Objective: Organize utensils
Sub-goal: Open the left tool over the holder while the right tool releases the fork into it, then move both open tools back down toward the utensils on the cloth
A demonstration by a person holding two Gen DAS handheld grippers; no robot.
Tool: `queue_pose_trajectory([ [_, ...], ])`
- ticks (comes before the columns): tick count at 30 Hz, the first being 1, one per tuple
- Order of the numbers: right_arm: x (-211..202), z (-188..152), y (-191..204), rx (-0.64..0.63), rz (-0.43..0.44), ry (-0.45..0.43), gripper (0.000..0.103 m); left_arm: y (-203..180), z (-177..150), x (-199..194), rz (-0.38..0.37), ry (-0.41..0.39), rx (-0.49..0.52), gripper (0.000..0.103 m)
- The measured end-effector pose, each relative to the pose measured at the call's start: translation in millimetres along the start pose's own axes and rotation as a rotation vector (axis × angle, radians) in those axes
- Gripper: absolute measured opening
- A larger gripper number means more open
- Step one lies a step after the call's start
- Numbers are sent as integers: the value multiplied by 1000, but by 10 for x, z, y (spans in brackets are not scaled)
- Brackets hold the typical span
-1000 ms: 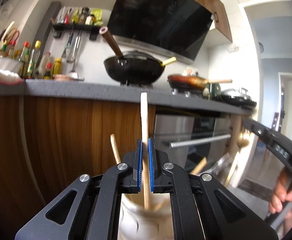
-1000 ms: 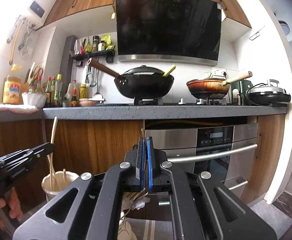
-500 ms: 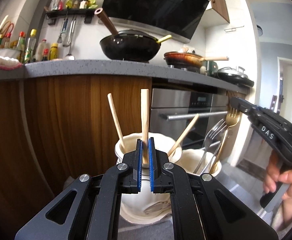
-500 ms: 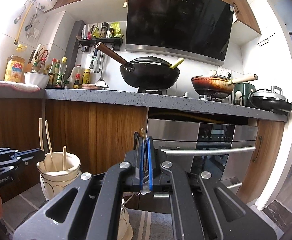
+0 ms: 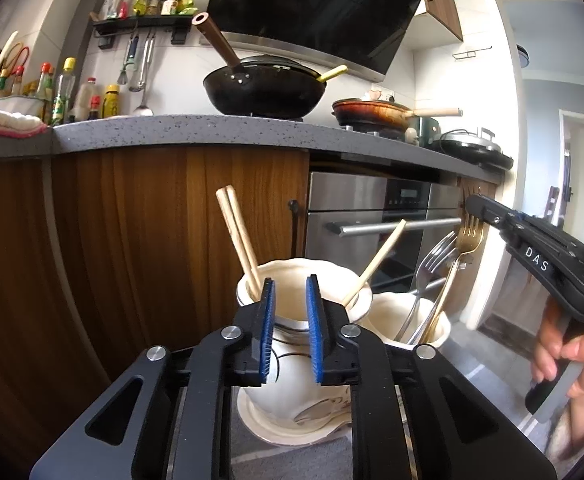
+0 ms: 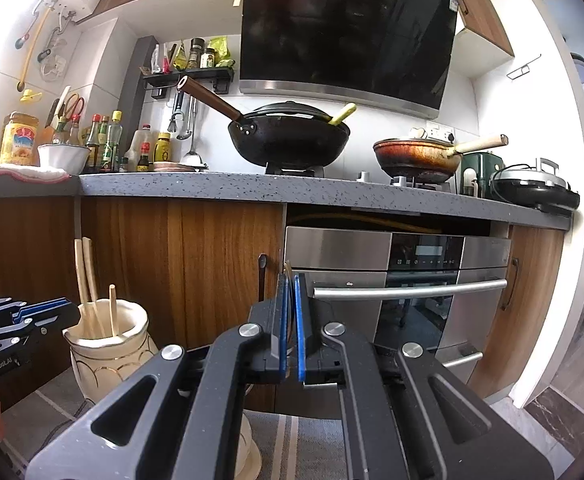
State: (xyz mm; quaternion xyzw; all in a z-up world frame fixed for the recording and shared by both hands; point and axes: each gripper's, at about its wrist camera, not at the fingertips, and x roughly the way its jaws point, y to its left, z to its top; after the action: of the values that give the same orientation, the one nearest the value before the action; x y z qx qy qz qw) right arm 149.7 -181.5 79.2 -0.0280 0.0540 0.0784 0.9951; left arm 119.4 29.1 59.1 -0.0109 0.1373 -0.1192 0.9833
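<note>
My left gripper is open and empty, just above the mouth of a cream ceramic jar that holds wooden chopsticks. Beside it on the right, a second cream jar holds several forks. My right gripper is shut on a gold fork whose tines stick up past its tips; the fork's handle reaches down into the second jar. In the right wrist view the chopstick jar stands at the lower left, with the left gripper beside its rim.
Wooden cabinet doors and a steel oven stand close behind the jars. A grey countertop above carries a black wok, a pan and bottles. A striped mat lies on the floor.
My left gripper has opened and let go of a chopstick, which now leans in the jar beside another one. Both grippers have come lower. The right gripper stays shut on the fork.
</note>
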Motion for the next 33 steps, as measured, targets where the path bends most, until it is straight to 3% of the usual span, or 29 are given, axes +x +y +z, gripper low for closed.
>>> queue_pose_trajectory([
  [5,-14,0,-15,6,-8,-6,7,-17,14,-34,10,-16,11,35],
  [8,-18,20,-43,23,6,-10,28,-16,13,-37,13,-16,14,40],
  [12,-54,47,-57,34,23,-19,35,-8,27,-72,24,-33,8,55],
  [14,-80,61,-58,40,31,-25,50,-7,33,-91,37,-44,8,63],
  [16,-111,79,-60,49,40,-30,58,-5,32,-122,39,-54,6,67],
  [20,-197,118,-116,90,69,-45,94,1,0,-192,72,-74,-1,86],
  [22,-253,123,-143,102,73,-48,98,14,-19,-230,87,-80,-13,93],
  [33,-448,-14,-194,135,87,35,98,42,-246,-411,121,-36,-21,97],
])
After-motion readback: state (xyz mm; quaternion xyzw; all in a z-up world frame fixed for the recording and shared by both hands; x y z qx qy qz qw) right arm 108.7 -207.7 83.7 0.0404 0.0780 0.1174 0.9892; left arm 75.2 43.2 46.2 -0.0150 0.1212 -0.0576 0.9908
